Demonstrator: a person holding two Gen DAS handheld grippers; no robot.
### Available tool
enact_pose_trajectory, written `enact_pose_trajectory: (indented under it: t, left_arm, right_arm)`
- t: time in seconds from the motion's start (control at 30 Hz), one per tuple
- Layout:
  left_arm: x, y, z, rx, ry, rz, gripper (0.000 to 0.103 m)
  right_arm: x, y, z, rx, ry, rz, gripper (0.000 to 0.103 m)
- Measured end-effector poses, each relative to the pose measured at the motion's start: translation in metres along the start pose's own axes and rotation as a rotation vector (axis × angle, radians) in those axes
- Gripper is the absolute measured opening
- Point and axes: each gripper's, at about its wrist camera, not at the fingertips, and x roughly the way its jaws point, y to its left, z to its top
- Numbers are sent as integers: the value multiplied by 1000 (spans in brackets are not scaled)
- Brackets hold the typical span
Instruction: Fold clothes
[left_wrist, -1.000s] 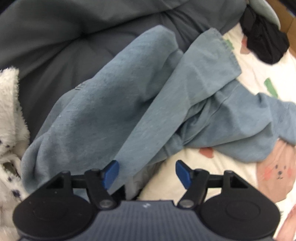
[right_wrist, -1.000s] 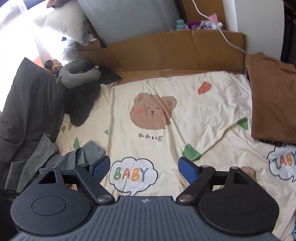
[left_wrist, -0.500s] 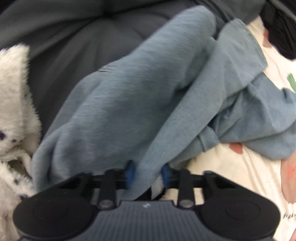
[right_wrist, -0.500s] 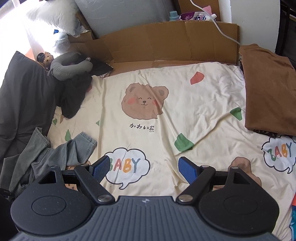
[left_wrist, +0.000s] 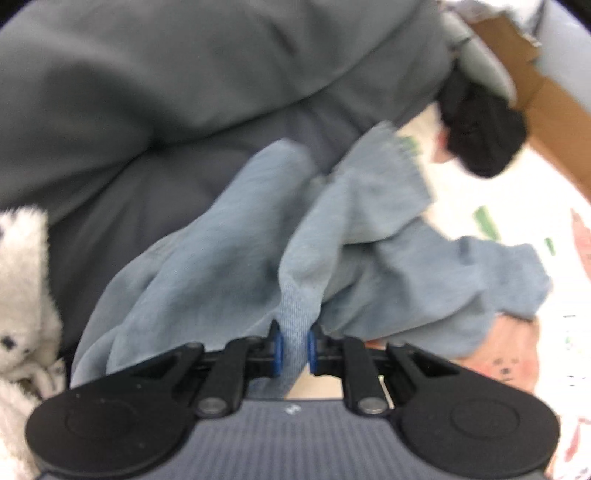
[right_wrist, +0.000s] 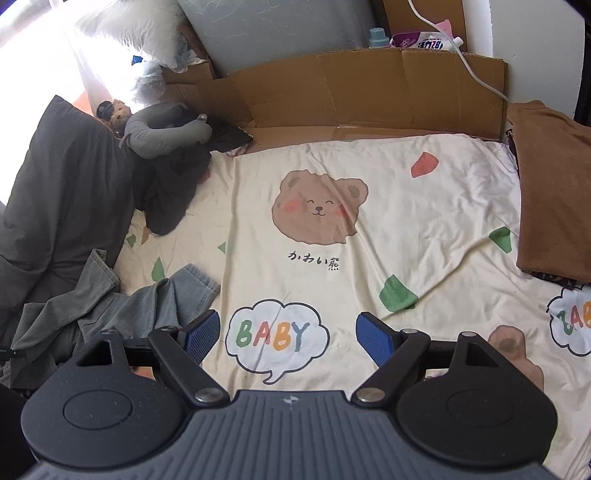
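Note:
A crumpled blue-grey garment (left_wrist: 229, 236) lies half on the dark grey duvet (left_wrist: 184, 92) and half on the cream printed sheet. My left gripper (left_wrist: 293, 350) has its jaws closing on a fold of this garment, and the blue pads press the cloth between them as it lifts off the bed. In the right wrist view the same garment (right_wrist: 122, 314) sits bunched at the lower left. My right gripper (right_wrist: 288, 336) hangs open above the "BABY" print on the sheet (right_wrist: 369, 184), with nothing between its fingers.
A white fluffy item (left_wrist: 22, 295) lies at the left. A black garment (left_wrist: 480, 136) and a grey neck pillow (right_wrist: 162, 133) sit near the cardboard (right_wrist: 369, 88) at the head of the bed. A folded brown garment (right_wrist: 554, 192) rests on the right.
My left gripper went from open around the garment's fold to pinching it, then rose, pulling the cloth up. The right gripper stayed open and almost still.

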Motion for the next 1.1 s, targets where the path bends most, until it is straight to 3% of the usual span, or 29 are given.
enact_pose_trajectory:
  t: [0.37,0.53,0.9,1.1]
  left_arm:
    - [-44,-113,10,47,-119,-276,13]
    - [-50,-165,4,75,-125,-378,13]
    - [-51,-265,-24,154,-85,-472,13]
    - [-56,-297,-31,141,-92,-506,13]
  right_arm:
    - [-12,0,7,16,-36,42,85]
    - [-15,-2,8,17,-40,60,85]
    - [-12,-2,10,53,-35,124,85]
    - [-7,5,13,53,-28,159,85]
